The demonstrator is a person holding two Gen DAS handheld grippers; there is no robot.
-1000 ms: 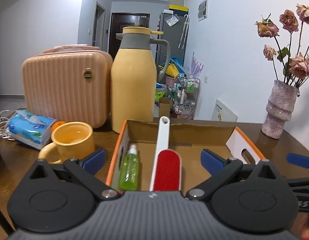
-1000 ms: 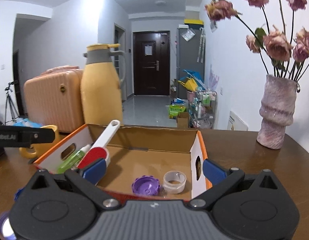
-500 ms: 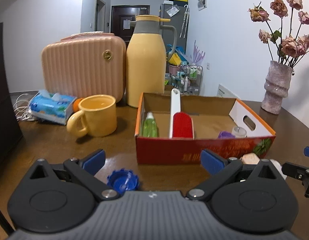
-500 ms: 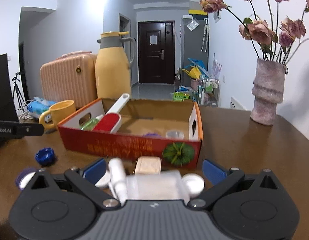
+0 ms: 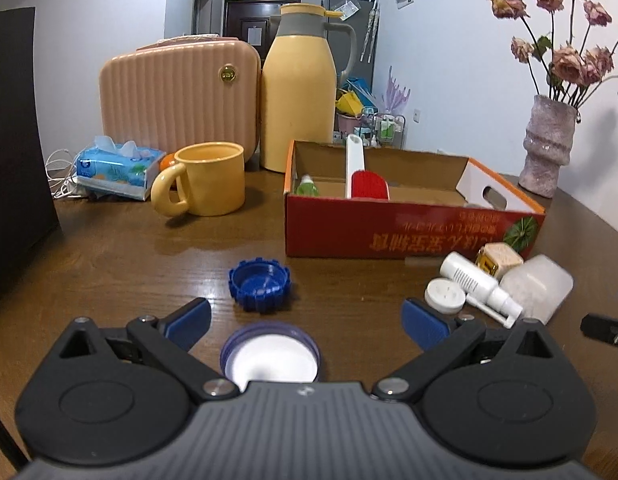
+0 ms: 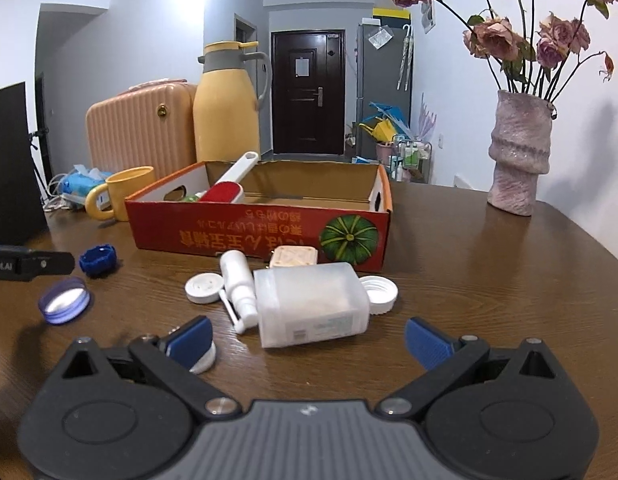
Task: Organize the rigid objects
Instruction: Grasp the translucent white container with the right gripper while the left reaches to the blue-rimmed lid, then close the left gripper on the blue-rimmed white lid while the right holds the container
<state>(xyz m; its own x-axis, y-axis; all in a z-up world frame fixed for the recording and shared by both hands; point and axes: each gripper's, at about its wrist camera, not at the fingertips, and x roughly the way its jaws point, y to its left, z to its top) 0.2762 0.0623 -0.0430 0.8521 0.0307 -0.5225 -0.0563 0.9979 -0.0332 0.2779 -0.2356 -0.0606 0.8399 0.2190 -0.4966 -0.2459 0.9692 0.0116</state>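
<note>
Low over the brown wooden table (image 5: 109, 264), my left gripper (image 5: 305, 316) had its blue-padded jaws spread wide and held nothing. Between them, close to the body, lay a purple-rimmed round lid with a white inside (image 5: 271, 356); a blue ridged bottle cap (image 5: 259, 284) sat just beyond it on the wood.

My right gripper (image 6: 309, 340) was likewise spread wide and empty. A frosted translucent plastic container (image 6: 311, 308) lay on its side just ahead of the jaws, touching a white spray bottle (image 6: 239, 284) on its left. A flat white disc lid (image 6: 204, 288) lay beside the bottle, a white screw cap (image 6: 379, 288) lay against the container's right end, and a small beige square box (image 6: 293, 257) sat behind them, right at the front wall of the red cardboard box printed with a green pumpkin (image 6: 269, 236). Part of another white lid (image 6: 203, 364) showed under my left pad.

Inside the cardboard box rested a white-handled lint brush with a red pad (image 5: 363, 178), its handle leaning up over the far wall, and a green spray bottle (image 5: 307, 186) beside it. Left of the box stood a yellow ceramic mug (image 5: 209, 184). Behind it stood a tall yellow thermos jug (image 5: 299, 104) and a peach ribbed hard case (image 5: 177, 100), and a blue tissue pack (image 5: 117, 168) lay further left. A mottled pink vase of dried roses (image 6: 519, 152) stood well apart on the right.
</note>
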